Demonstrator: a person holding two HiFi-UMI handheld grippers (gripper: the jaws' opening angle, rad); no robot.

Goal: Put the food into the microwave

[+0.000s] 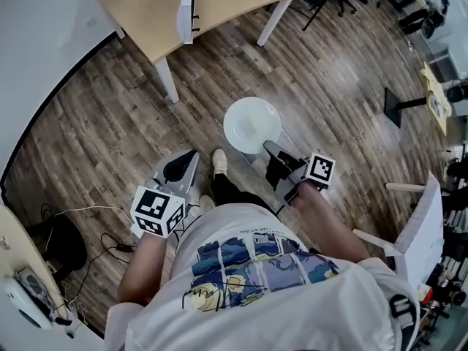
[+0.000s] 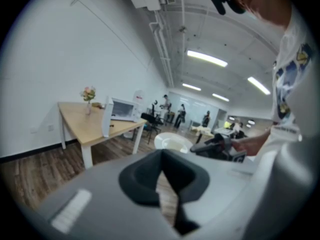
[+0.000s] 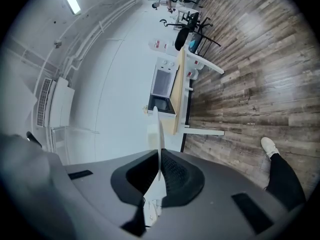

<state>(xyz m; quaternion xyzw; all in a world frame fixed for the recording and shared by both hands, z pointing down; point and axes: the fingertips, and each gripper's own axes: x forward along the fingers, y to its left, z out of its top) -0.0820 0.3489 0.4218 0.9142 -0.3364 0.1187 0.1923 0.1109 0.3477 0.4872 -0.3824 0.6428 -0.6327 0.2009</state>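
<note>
Fingers (image 3: 181,178) of the right gripper (image 1: 270,148) pinch the rim of a white plate (image 1: 252,125), held level above the wood floor (image 1: 329,86) in front of the person. The left gripper (image 1: 189,159) has its fingers (image 2: 142,179) pressed together on nothing. Ahead, the microwave (image 2: 124,109) sits on a light wooden table (image 1: 146,13), its door swung open, well apart from the plate. What the plate carries cannot be made out.
</note>
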